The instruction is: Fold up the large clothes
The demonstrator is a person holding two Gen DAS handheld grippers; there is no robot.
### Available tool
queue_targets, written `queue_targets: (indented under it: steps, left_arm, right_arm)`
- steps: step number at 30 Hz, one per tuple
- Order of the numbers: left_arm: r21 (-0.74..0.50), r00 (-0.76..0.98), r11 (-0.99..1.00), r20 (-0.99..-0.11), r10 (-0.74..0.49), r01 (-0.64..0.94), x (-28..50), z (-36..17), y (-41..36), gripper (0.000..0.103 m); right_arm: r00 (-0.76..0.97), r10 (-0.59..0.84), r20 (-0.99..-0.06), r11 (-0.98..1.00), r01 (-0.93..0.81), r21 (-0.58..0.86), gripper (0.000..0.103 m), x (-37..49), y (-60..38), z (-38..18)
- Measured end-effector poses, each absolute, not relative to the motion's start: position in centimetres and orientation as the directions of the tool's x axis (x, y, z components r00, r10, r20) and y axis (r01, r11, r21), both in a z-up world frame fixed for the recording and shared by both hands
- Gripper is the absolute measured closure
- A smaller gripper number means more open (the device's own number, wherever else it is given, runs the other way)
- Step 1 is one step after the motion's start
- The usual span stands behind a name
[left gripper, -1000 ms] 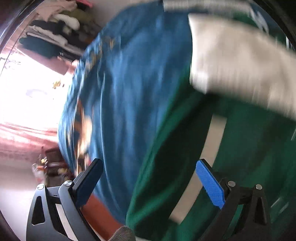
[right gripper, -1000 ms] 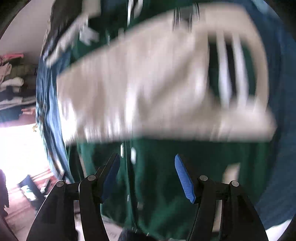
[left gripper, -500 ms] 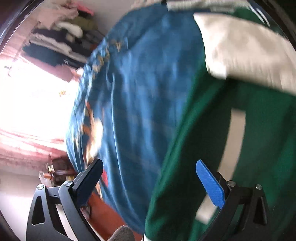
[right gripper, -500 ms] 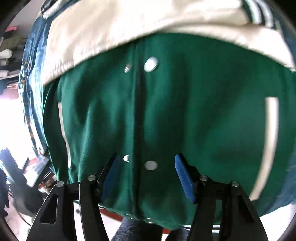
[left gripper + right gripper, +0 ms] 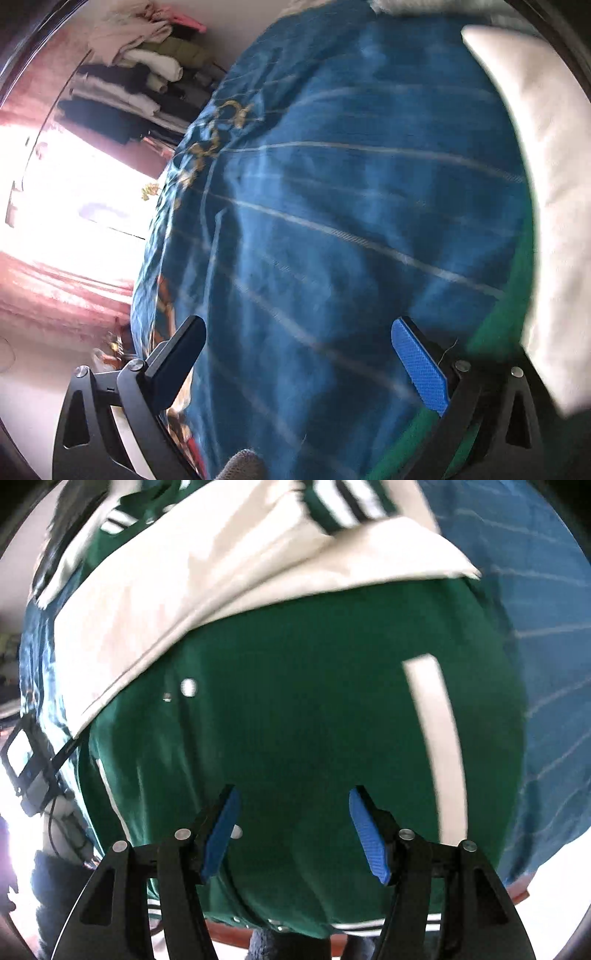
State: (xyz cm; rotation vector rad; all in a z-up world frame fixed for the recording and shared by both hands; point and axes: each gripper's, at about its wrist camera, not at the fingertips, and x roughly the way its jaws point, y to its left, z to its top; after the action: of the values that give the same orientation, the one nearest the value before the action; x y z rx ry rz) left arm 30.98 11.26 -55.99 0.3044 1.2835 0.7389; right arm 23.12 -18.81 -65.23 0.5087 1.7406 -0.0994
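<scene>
A dark green varsity jacket (image 5: 303,709) with cream sleeves and silver snap buttons lies spread flat on a blue cloth (image 5: 546,672) crossed by thin pale lines. One cream sleeve (image 5: 207,590), ending in a green and white striped cuff (image 5: 347,506), is folded across the jacket's upper part. A cream pocket strip (image 5: 436,738) shows on the green front. The right tool (image 5: 293,827) hangs above the jacket's lower front near the hem, its blue-padded fingers apart with nothing between them. The left tool (image 5: 295,365) is over the blue cloth (image 5: 332,221) beside the jacket's edge (image 5: 517,295), its fingers wide apart and empty. Stacked folded clothes (image 5: 140,81) sit by the wall beyond.
</scene>
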Motion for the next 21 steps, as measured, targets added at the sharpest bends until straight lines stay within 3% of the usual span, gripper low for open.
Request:
queue_targets:
  steps: [6, 10, 13, 16, 21]
  left_arm:
    - [0.512, 0.169, 0.81, -0.805, 0.569, -0.287, 24.3, -50.1, 5.7, 0.0]
    - [0.534, 0.149, 0.825, -0.815, 0.561, -0.185, 20.2, -51.7, 0.5, 0.0]
    - [0.573, 0.077, 0.811, -0.809, 0.583, -0.117, 17.6, -54.7, -3.8, 0.0]
    - [0.608, 0.108, 0.778, -0.772, 0.626, -0.158, 16.3, -53.4, -7.1, 0.0]
    - [0.674, 0.108, 0.688, -0.689, 0.717, -0.268, 15.6, -49.8, -12.8, 0.0]
  right_arm:
    - [-0.17, 0.336, -0.927, 0.912, 0.305, 0.274, 0.039, 22.1, -18.5, -65.7]
    - [-0.394, 0.19, -0.899, 0.971, 0.211, 0.113, 0.045, 19.0, -15.9, -72.3]
    - [-0.392, 0.254, -0.884, 0.96, 0.212, 0.182, 0.044, 18.4, -16.6, -72.7]
    - [-0.324, 0.365, -0.873, 0.927, 0.216, 0.307, 0.044, 18.9, -19.2, -70.4]
    - [-0.227, 0.42, -0.878, 0.907, 0.134, 0.399, 0.03, 20.5, -27.8, -66.9]
